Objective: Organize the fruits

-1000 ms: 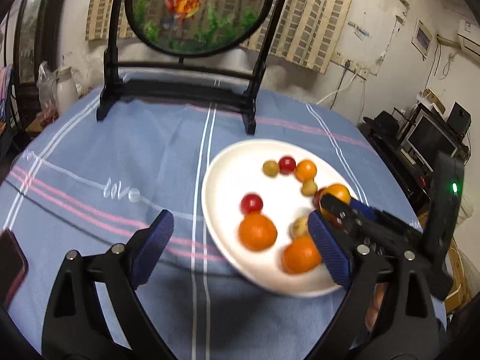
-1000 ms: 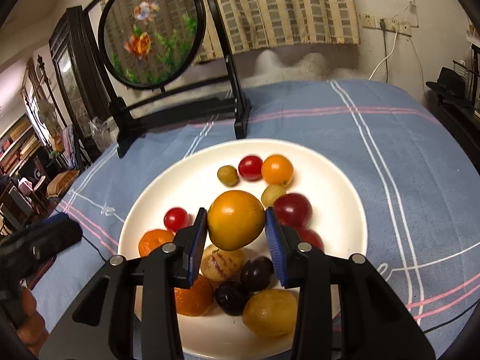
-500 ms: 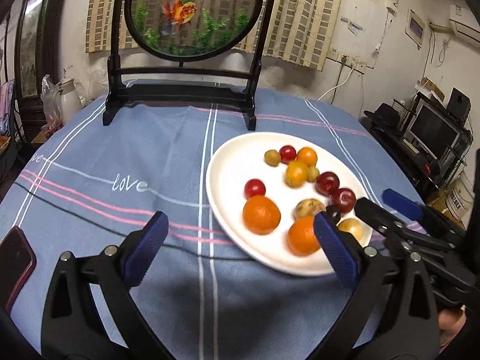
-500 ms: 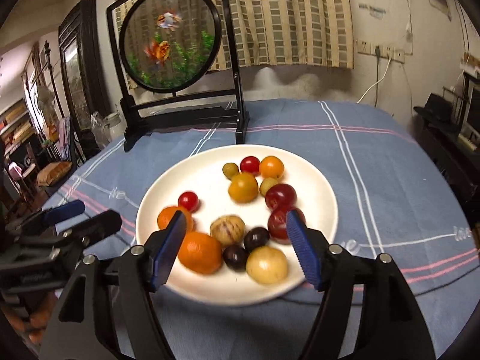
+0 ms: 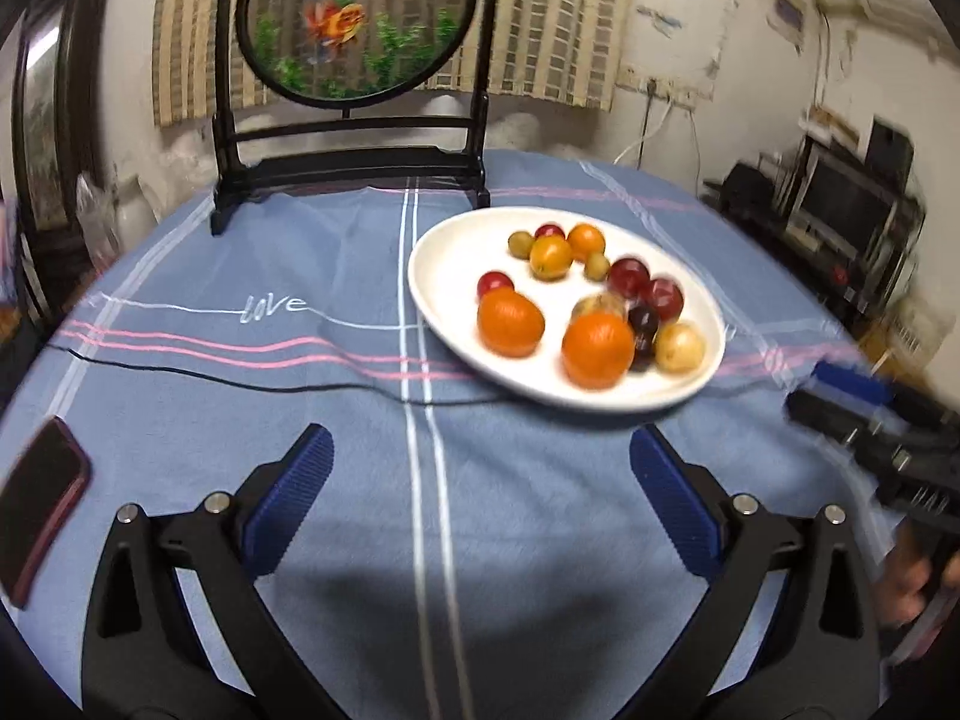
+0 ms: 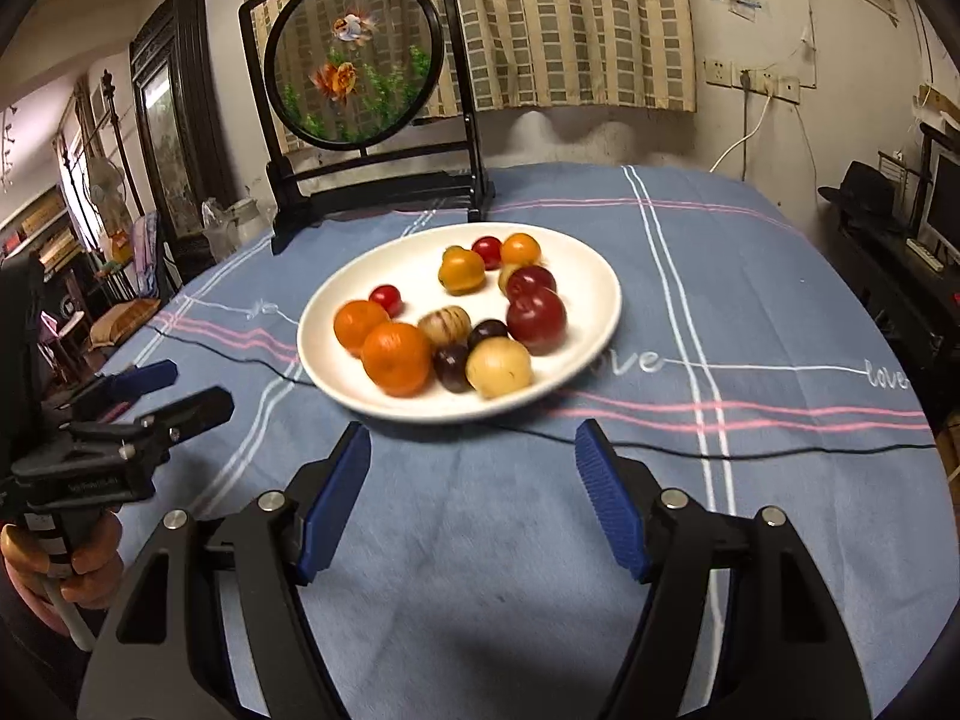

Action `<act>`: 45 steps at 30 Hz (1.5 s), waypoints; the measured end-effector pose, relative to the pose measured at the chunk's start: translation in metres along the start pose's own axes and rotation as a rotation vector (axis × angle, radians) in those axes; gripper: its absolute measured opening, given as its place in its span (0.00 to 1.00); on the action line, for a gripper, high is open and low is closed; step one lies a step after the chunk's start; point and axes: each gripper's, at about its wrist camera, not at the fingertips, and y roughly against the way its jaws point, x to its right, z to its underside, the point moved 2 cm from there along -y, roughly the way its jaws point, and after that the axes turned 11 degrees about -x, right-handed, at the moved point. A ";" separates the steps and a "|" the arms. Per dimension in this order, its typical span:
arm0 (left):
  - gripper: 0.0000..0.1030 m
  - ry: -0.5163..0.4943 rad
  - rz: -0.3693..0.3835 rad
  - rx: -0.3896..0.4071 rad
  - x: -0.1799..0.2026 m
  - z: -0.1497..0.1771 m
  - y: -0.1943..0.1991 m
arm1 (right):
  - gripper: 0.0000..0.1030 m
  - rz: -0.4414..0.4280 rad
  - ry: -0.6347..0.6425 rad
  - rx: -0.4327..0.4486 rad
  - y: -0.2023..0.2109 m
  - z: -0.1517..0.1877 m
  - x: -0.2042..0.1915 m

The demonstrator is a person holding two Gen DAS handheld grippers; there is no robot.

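A white plate (image 5: 450, 258) (image 6: 594, 276) on the blue tablecloth holds several fruits: two oranges (image 5: 510, 323) (image 6: 397, 358), red plums (image 6: 536, 320), a yellow-orange fruit (image 5: 550, 257) (image 6: 461, 270), cherry tomatoes and small dark and yellow fruits. My left gripper (image 5: 480, 498) is open and empty, held back from the plate's near-left side; it also shows in the right wrist view (image 6: 174, 390). My right gripper (image 6: 471, 498) is open and empty, in front of the plate; it also shows in the left wrist view (image 5: 840, 390).
A round goldfish screen on a black stand (image 5: 354, 168) (image 6: 372, 192) stands behind the plate. A red-cased phone (image 5: 39, 504) lies at the table's left edge. A thin black cable (image 6: 720, 450) crosses the cloth in front of the plate.
My right gripper let go of the yellow-orange fruit onto the plate, opened and drew back. My left gripper also drew back from the plate.
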 end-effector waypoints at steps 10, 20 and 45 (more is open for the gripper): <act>0.98 -0.055 -0.078 0.002 0.006 0.008 0.003 | 0.69 0.014 0.011 -0.019 0.002 0.013 0.009; 0.98 -0.055 -0.070 0.004 0.006 0.007 0.003 | 0.69 0.049 0.083 -0.021 0.001 0.017 -0.003; 0.98 -0.047 -0.073 -0.014 0.002 0.008 0.001 | 0.69 0.064 0.098 -0.023 0.000 0.017 -0.003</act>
